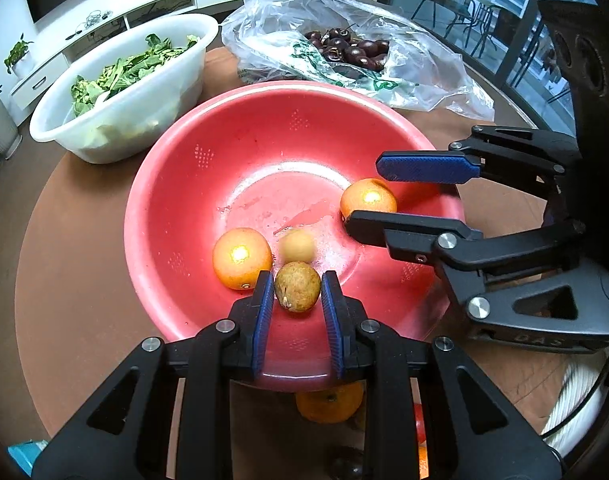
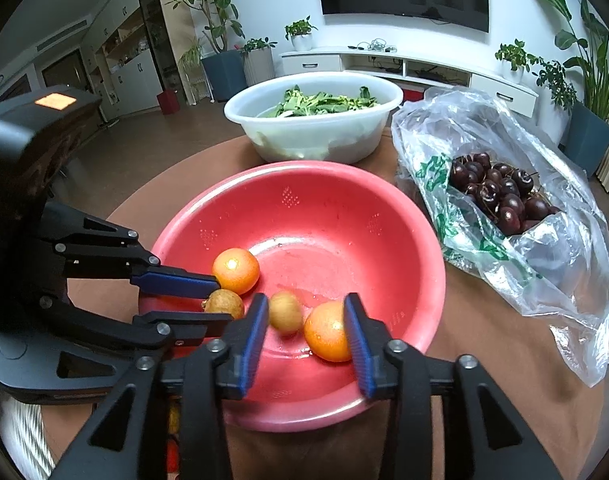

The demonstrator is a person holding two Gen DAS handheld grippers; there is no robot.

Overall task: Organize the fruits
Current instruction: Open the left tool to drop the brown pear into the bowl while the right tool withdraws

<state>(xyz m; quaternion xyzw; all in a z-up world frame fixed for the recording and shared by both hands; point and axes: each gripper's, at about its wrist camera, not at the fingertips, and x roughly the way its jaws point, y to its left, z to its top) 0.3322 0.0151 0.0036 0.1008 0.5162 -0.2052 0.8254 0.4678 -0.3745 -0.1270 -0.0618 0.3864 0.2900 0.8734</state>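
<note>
A red bowl [image 1: 224,152] [image 2: 404,216] holds two oranges and two small brown fruits. My left gripper [image 1: 297,288] [image 2: 212,300] is open over the bowl's near side, with a brown fruit [image 1: 297,286] [image 2: 224,304] between its fingers, not clamped. A second brown fruit [image 1: 297,245] [image 2: 285,312] looks blurred in the bowl. My right gripper [image 2: 306,318] [image 1: 364,192] is open above the bowl, beside an orange [image 2: 328,330] [image 1: 368,198]. The other orange [image 1: 240,258] [image 2: 235,270] lies by the left gripper.
A white basin of leafy greens [image 1: 116,92] [image 2: 312,120] stands behind the bowl. A plastic bag of dark cherries [image 1: 344,52] [image 2: 500,196] lies beside it. More fruit, including an orange [image 1: 329,404], lies under the bowl's near edge on the round brown table [image 1: 64,240].
</note>
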